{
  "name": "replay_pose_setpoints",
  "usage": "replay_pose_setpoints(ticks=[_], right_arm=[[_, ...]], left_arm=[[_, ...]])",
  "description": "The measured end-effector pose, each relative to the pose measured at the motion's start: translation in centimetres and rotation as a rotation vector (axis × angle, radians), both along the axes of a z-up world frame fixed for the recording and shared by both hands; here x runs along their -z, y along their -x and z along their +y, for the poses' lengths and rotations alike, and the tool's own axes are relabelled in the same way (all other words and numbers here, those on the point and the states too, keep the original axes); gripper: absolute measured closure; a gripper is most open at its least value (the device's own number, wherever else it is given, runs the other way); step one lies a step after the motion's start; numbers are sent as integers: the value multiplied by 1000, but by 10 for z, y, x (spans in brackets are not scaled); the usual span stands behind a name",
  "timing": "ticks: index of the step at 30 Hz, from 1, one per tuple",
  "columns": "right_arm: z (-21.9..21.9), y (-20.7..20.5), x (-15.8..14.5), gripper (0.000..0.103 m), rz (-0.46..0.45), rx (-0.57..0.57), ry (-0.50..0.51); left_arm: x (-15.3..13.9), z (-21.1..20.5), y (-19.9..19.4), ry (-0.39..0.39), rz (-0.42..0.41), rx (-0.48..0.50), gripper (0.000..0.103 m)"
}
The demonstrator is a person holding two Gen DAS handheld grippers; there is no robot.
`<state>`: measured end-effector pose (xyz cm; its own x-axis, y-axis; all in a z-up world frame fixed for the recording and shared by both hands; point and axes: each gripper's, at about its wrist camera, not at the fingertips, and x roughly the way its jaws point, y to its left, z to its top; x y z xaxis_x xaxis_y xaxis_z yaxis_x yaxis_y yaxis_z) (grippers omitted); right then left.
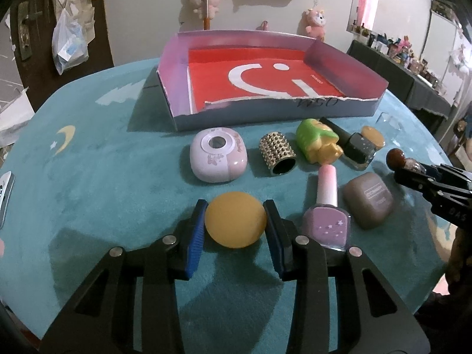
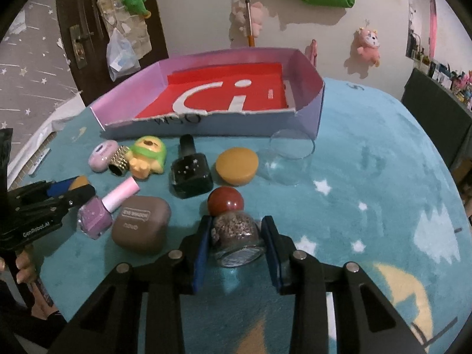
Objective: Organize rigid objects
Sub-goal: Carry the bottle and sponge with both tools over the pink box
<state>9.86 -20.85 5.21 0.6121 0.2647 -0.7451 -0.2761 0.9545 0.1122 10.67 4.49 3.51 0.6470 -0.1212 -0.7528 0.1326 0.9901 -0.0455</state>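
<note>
In the left wrist view my left gripper [image 1: 236,221] is shut on a yellow round disc [image 1: 235,219], its blue pads pressing both sides just above the teal cloth. In the right wrist view my right gripper [image 2: 237,236] is shut on a small glass jar [image 2: 236,234] of brownish grains with a red ball stopper [image 2: 225,200]. Ahead of both lies an open box [image 1: 265,116] with a red lining. In front of it sit a pink compact [image 1: 218,159], a gold studded cylinder [image 1: 277,153], a green-and-yellow toy [image 1: 317,144], a black polish bottle [image 2: 190,174] and a second yellow disc [image 2: 237,165].
A pink nail polish bottle [image 1: 324,215] and a brown eye shadow case [image 1: 370,200] lie between the two grippers. A clear glass [image 2: 290,159] lies on its side near the box's right corner. The round table's teal cloth [image 2: 368,177] spreads to the right. A person's hand [image 2: 23,265] holds the left gripper.
</note>
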Motion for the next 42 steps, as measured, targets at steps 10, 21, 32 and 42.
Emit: replay_pose_setpoints(ticks=[10,21,32,42], right_arm=[[3,1,-10,67,-31,-5,0],[0,-1,-22,67,-68,-4,-11],[3,-35,-65,67,-179,-23,14],[15,-116,-73,67,-144,-67,111]], left_arm=[[-10,-3,0,-3,-25,11,67],[-25,-4,-2,-9,-67,21,67],[-67,-9,-40,-44,-166,73,67],[-64,-26,-116,-126,-100,143,67]])
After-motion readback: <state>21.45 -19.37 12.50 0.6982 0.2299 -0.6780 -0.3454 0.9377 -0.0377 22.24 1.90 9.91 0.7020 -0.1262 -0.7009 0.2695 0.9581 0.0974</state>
